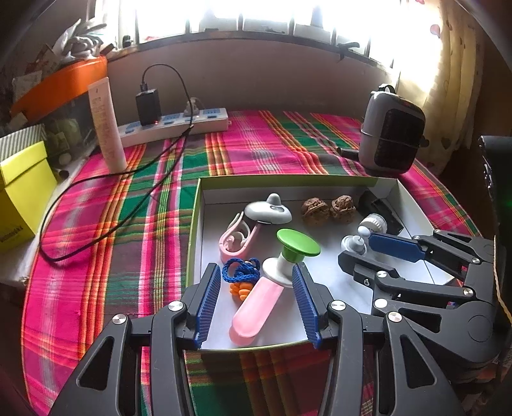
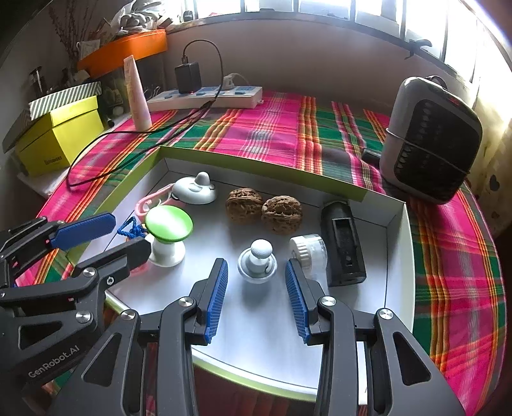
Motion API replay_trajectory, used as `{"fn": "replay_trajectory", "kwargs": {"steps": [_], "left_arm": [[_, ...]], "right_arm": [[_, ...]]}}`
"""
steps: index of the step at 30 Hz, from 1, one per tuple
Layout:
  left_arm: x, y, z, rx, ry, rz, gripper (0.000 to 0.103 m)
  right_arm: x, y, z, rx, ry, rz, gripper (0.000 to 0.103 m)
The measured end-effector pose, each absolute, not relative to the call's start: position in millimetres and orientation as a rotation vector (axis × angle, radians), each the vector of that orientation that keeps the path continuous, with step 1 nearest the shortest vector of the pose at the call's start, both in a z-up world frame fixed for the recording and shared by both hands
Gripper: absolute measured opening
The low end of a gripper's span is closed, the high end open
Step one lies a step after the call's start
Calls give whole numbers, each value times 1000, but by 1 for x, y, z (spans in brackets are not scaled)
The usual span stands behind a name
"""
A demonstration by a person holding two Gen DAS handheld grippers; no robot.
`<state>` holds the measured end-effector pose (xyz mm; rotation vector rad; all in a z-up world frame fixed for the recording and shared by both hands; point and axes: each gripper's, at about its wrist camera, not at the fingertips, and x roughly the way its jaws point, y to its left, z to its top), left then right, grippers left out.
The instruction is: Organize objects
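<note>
Two walnuts (image 2: 264, 209) in one tray (image 2: 395, 256); both tools, left (image 1: 260, 300) and right (image 2: 256, 296), gape empty.

This is looking like a room in a home. A plaid cloth (image 2: 272, 134) is covering the worktop beyond the tongs, a power strip (image 2: 204, 97) is lying under the window (image 2: 320, 6), and a small heater (image 2: 432, 137) is standing far right beside a curtain (image 1: 454, 80).

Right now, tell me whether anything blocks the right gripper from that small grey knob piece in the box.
Nothing visible does. The right gripper has open jaws either side of the grey knob piece, pads not touching it. The white ribbed cap lies close beside the right-hand finger, not in between.
</note>
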<state>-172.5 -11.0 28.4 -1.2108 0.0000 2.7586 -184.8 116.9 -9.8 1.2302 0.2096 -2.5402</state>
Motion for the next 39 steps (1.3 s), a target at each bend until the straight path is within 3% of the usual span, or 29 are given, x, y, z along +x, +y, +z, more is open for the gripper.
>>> {"fn": "replay_trajectory", "kwargs": {"steps": [25, 39], "left_arm": [[-132, -8, 47, -1160, -4, 2797, 45], [-88, 1, 28, -1249, -17, 2777, 45]], "right_arm": [[-146, 132, 13, 1157, 133, -2602, 39], [-98, 152, 6, 1206, 139, -2663, 39]]}}
